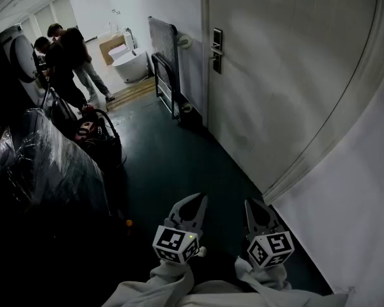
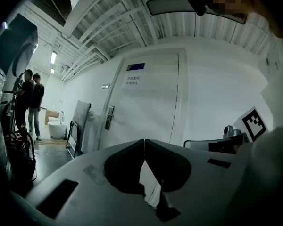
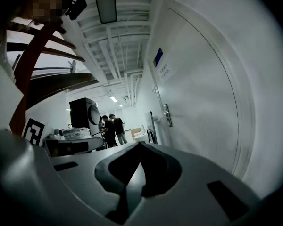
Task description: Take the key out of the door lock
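Matt door [image 1: 294, 75], seemingly metal lock [image 1: 217, 48]

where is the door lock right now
In the head view the door lock sits upper centre, on the left edge of the door, just right of the trolley.

The dark floor [image 1: 173, 165] carried a plastic-wrapped heap [image 1: 45, 162] at the left, a black frame [image 1: 168, 85] beside the wall, and a white tub [image 1: 131, 64] farther back.

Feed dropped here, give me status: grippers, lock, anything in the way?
Jaws shut, empty, held low: left gripper, right gripper. Well ahead: door lock, key too small to see. Beside door: folded trolley, not blocking.
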{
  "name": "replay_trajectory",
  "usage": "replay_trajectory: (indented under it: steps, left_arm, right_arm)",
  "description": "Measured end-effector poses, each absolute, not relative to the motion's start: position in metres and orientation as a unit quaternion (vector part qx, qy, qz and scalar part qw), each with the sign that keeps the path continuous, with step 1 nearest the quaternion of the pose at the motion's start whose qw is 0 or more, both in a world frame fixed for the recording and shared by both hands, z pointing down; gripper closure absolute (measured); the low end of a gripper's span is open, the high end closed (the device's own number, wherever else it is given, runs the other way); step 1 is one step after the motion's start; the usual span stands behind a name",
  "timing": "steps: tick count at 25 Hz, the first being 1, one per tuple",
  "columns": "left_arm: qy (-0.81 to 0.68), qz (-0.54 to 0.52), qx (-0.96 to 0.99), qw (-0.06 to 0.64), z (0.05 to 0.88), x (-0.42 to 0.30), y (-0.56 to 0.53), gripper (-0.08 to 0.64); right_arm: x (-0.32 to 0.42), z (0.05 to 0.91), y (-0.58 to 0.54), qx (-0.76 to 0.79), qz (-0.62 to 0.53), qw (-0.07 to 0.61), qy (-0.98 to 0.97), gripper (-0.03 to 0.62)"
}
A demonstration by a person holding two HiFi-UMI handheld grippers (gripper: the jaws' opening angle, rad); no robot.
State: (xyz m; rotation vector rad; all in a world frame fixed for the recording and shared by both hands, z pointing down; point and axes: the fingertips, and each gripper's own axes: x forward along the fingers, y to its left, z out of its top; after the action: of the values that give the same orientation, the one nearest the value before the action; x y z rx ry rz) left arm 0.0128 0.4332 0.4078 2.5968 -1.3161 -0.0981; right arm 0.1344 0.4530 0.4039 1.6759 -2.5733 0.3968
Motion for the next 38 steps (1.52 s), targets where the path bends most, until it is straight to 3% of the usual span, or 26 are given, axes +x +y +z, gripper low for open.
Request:
replay_trajectory:
  steps: [38]
  left_arm:
    - [-0.434,-0.019,0.891,0.129,0.433,-0.032,0.372,0.546]
  right_arm:
    - [0.093,0.429,0.394,0.574,0.151,0.033,-0.804,0.540]
